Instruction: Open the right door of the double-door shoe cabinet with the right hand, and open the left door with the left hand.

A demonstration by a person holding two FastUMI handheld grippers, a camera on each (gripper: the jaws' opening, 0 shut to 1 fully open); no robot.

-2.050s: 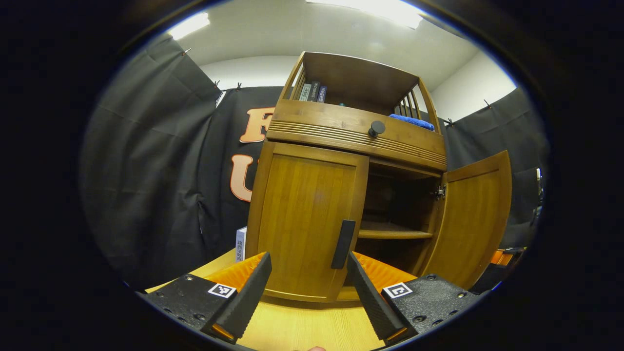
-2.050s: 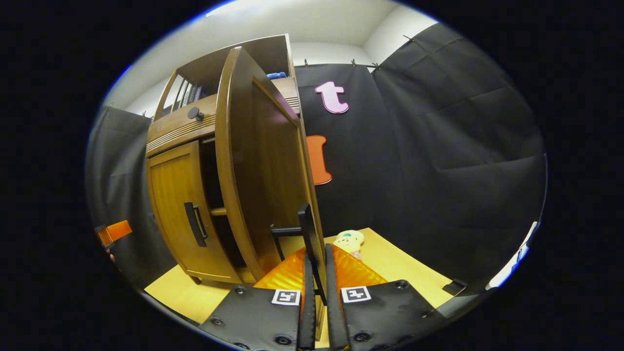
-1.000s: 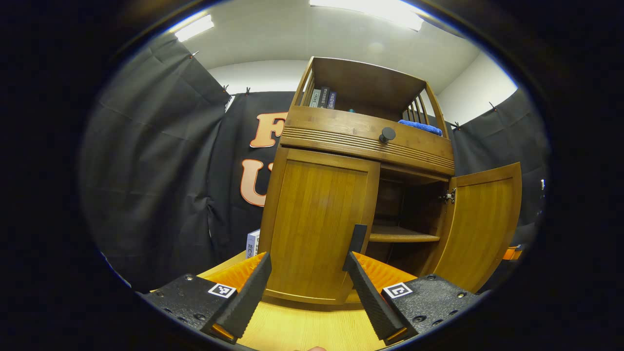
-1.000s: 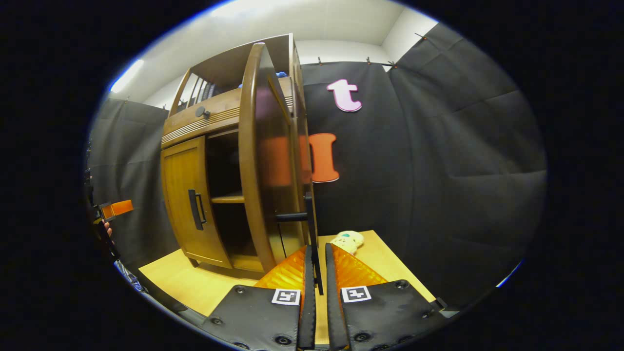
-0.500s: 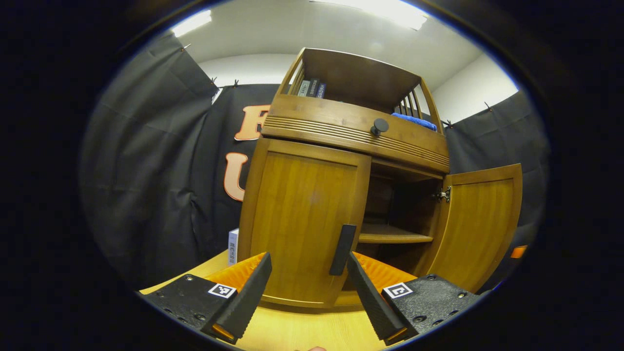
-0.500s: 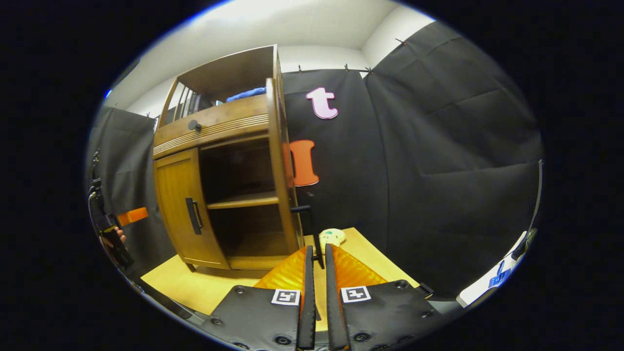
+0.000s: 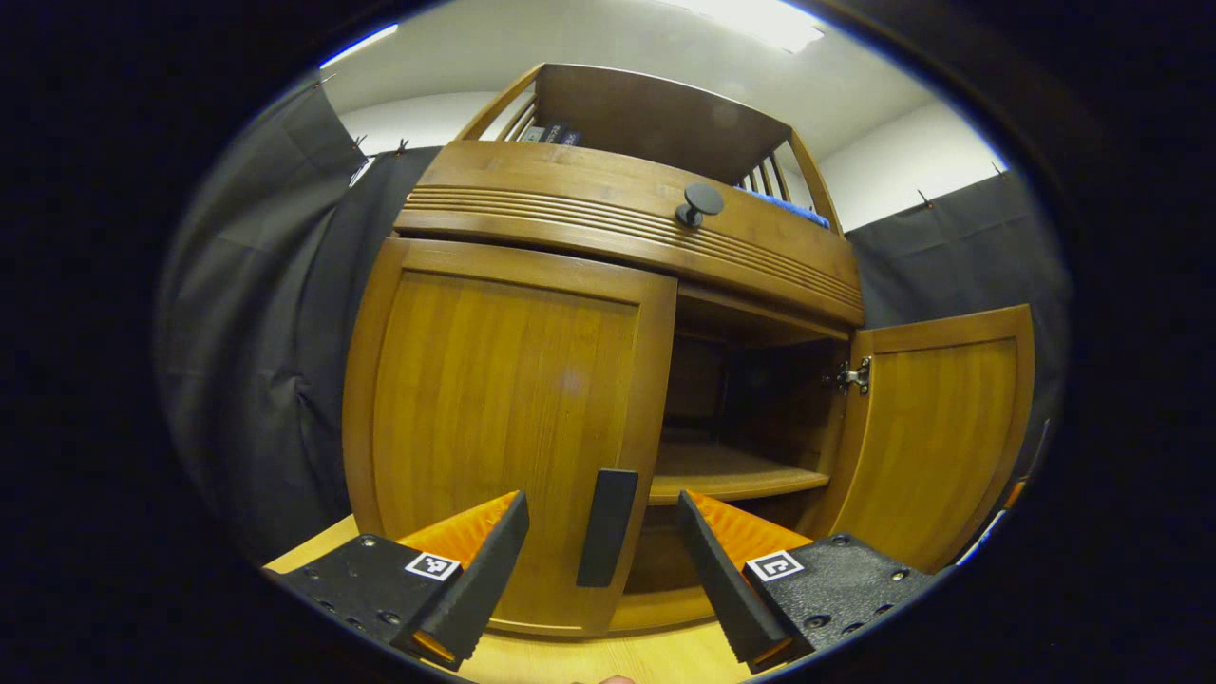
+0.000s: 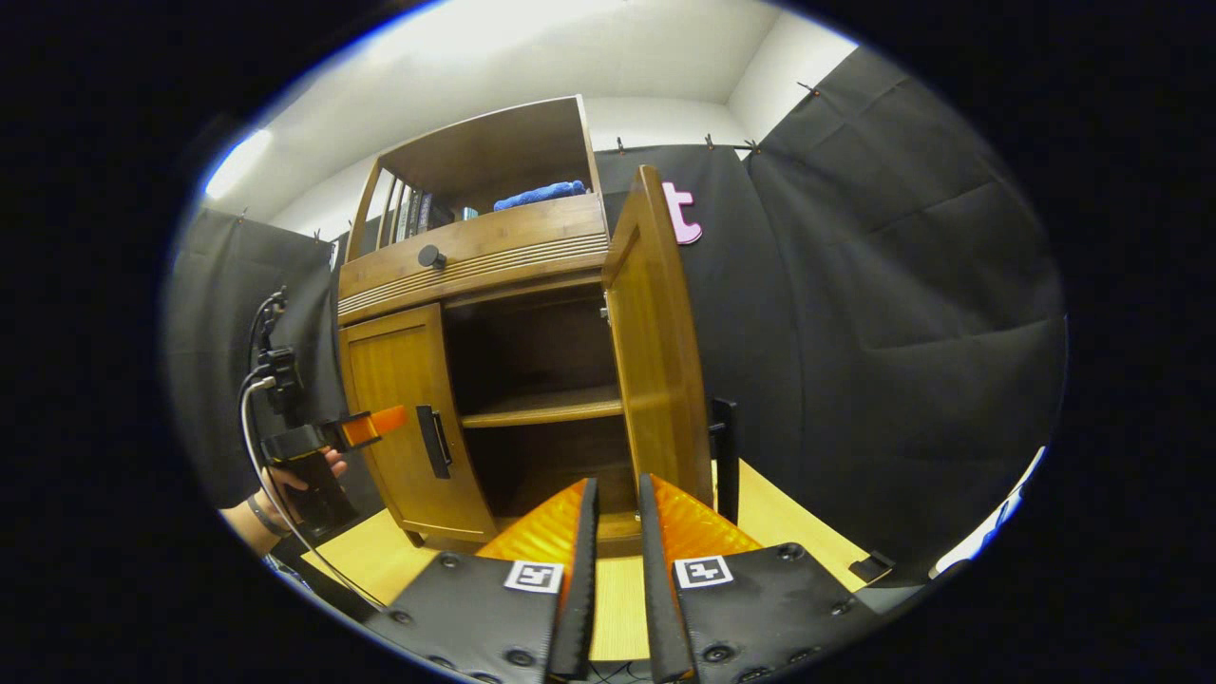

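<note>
Just ahead, left door handle (image 7: 607,527) sits between left gripper (image 7: 600,541) fingers.

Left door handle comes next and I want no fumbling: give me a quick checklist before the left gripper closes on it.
1. Wooden right door swung open: ok.
2. Wooden left door shut, ready to pull: ok.
3. Left gripper open: ok.
4. Dark vertical bar handle between its fingers: ok.
5. Fingers touching the handle: not ok, gaps on both sides.
6. Right gripper off the right door's handle: ok.
</note>
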